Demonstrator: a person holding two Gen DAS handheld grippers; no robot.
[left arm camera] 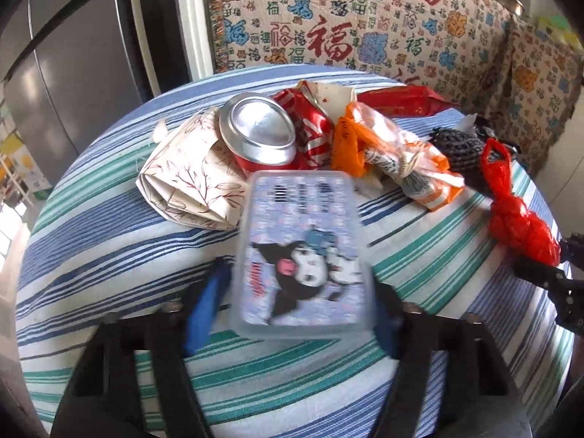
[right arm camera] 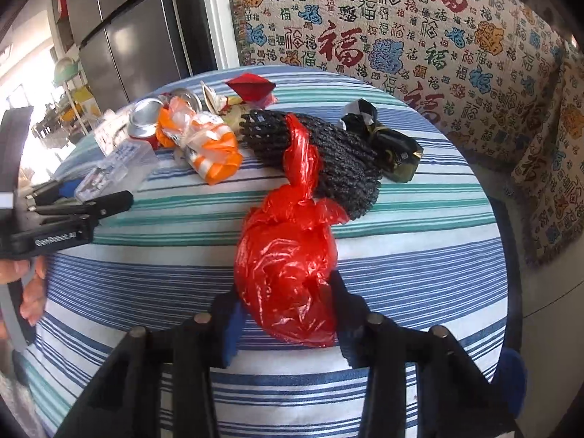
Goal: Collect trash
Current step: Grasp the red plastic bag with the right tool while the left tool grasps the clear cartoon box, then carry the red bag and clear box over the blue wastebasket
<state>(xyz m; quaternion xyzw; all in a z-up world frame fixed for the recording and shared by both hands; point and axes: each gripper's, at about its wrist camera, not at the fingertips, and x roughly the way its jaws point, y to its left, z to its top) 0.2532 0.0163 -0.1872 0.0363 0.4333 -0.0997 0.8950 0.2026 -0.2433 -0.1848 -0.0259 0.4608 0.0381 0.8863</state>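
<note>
Trash gripped on both sides of striped table

Litter lay heaped on a round table (left arm camera: 109, 241) under a blue, green and white striped cloth. The left gripper (left arm camera: 299, 303) had its blue-padded fingers (left arm camera: 204, 310) set on either side of a clear plastic box (left arm camera: 303, 252) with a cartoon label, partly open at the box's width; the box looked blurred, its near end between the fingers, and whether both pads pressed on it could not be told for certain. Just beyond it lay a crushed red soda can (left arm camera: 262, 135), a folded leaf-print paper (left arm camera: 189, 179) and an orange-and-white plastic bag (left arm camera: 394, 157).

The right gripper (right arm camera: 288, 314) had narrowed onto a knotted red plastic bag (right arm camera: 284, 266), its fingers pressing into both flanks of the bag near the table's front edge. Behind the bag, touching its knot, lay a black foam net sleeve (right arm camera: 343, 160), with a dark crumpled wrapper (right arm camera: 390, 149) beside that. A hand (right arm camera: 29, 292) showed at the left edge.
</note>
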